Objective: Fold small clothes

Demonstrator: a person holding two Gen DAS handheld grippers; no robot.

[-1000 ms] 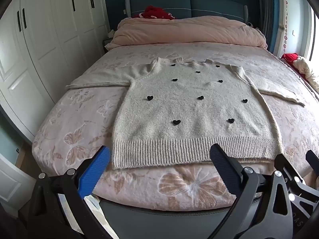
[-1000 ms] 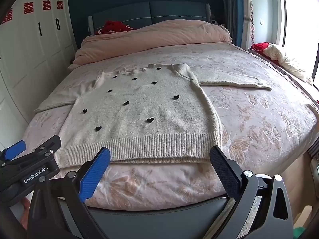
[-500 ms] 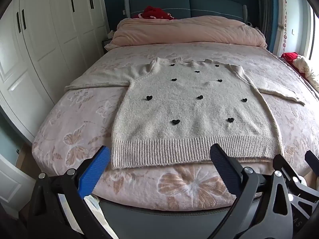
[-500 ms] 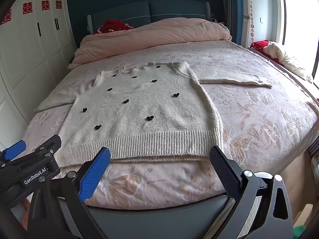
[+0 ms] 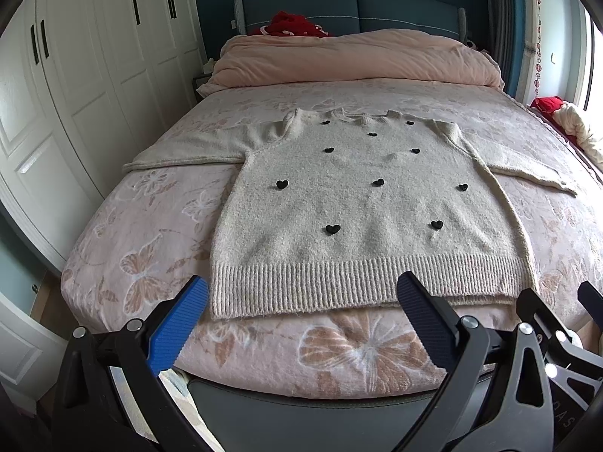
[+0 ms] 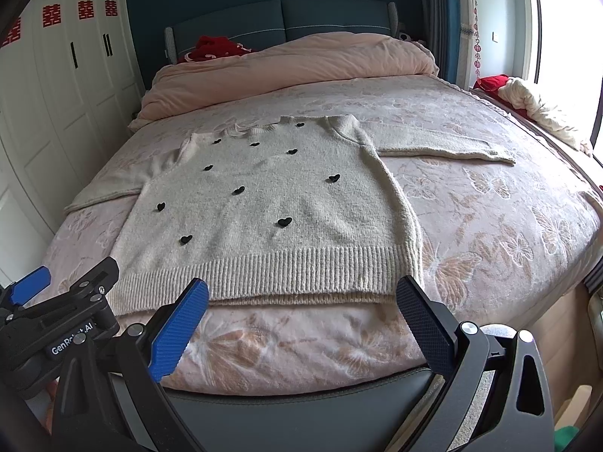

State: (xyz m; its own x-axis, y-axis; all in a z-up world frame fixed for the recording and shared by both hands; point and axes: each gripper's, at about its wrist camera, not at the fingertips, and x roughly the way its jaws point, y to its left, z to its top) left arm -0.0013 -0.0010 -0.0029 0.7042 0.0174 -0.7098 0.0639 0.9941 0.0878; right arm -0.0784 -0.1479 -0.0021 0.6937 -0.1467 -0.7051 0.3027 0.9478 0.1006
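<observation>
A cream knit sweater (image 5: 361, 207) with small black hearts lies flat on the bed, front up, sleeves spread to both sides, ribbed hem toward me. It also shows in the right wrist view (image 6: 264, 211). My left gripper (image 5: 301, 297) is open and empty, just short of the hem near its left half. My right gripper (image 6: 301, 297) is open and empty, just short of the hem's right half. The left gripper also shows at the left edge of the right wrist view (image 6: 45, 301).
The bed (image 5: 339, 354) has a pink butterfly cover and a rolled pink duvet (image 5: 358, 60) at the headboard. White wardrobes (image 5: 83, 86) stand on the left. Red and white clothes (image 6: 527, 105) lie by the window on the right.
Both grippers have crept slightly forward toward the sweater's hem. The sweater has not moved.
</observation>
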